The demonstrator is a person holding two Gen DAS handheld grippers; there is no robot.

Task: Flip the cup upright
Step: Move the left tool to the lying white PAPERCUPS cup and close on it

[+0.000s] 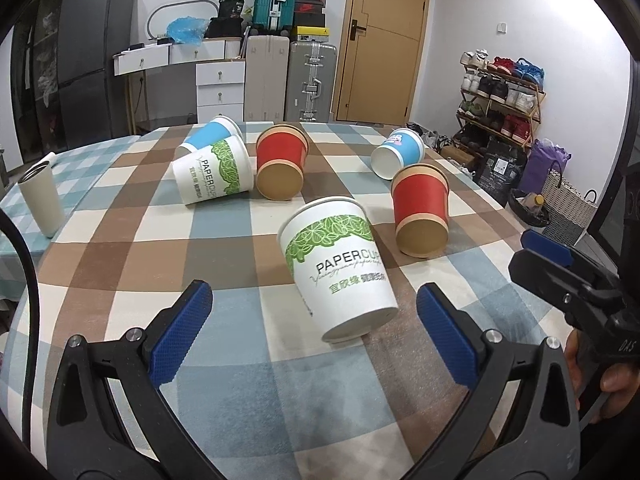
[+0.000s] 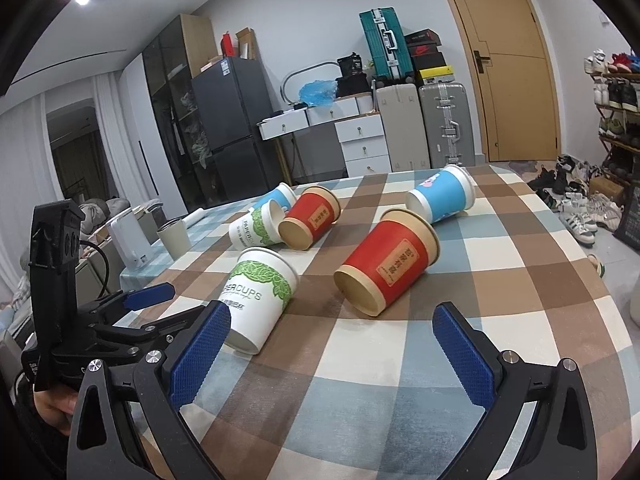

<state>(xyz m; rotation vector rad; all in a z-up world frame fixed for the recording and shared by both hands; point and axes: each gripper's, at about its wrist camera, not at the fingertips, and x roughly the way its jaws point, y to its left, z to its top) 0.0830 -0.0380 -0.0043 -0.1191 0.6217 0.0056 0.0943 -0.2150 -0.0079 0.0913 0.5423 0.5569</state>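
Several paper cups lie on their sides on the checked tablecloth (image 1: pixel 224 248). The nearest white cup with green leaves (image 1: pixel 338 268) lies just ahead of my open left gripper (image 1: pixel 314 308), base towards it; it also shows in the right wrist view (image 2: pixel 260 300). A red cup (image 1: pixel 420 216) lies to its right, and in the right wrist view this red cup (image 2: pixel 390 266) lies ahead of my open, empty right gripper (image 2: pixel 332 334). Farther back lie a second white cup (image 1: pixel 214 174), a second red cup (image 1: pixel 280 168) and two blue cups (image 1: pixel 400 152) (image 1: pixel 212 132).
A grey metal tumbler (image 1: pixel 40 200) stands upright at the table's left edge. A white jug (image 2: pixel 130 242) stands beyond it. Suitcases (image 1: pixel 288 76), drawers and a door stand behind the table; a shoe rack (image 1: pixel 500 96) stands to the right. The right gripper shows at the left wrist view's right edge (image 1: pixel 568 276).
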